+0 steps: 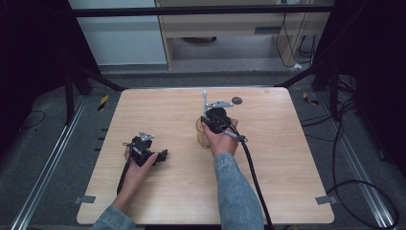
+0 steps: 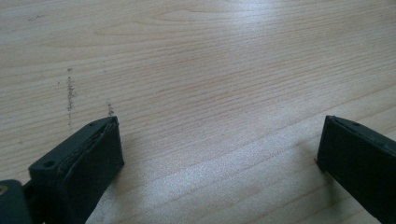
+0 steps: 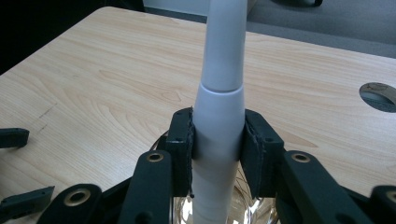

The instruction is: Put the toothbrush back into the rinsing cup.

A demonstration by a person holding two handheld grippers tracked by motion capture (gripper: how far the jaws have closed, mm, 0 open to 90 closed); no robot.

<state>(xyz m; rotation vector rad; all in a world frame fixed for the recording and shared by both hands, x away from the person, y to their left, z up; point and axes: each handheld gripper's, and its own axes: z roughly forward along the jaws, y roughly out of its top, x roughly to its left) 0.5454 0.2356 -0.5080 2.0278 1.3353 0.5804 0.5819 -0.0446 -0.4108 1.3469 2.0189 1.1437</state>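
The right gripper [image 3: 218, 154] has its two black jaws clamped on a smooth white plastic handle [image 3: 219, 93], rounded and tapering toward the top, which stands upright between the pads. The handle's lower end runs down into a clear glass vessel with an amber tint [image 3: 243, 205], seen just below the jaws in the right gripper view; how far it reaches inside cannot be told. In the high view the right gripper [image 1: 216, 120] sits near the middle of the light wooden tabletop [image 1: 287, 158], somewhat toward the far edge, with the glass vessel [image 1: 203, 134] touching its left side and the white handle [image 1: 205, 101] rising above it. A small round grey hole [image 1: 236, 100] lies in the tabletop near the far edge, just right of the handle. The left gripper [image 1: 163, 155] rests on the tabletop toward the near-left part, well apart from the vessel; its jaws stand wide apart with bare wood [image 2: 210, 93] between them.
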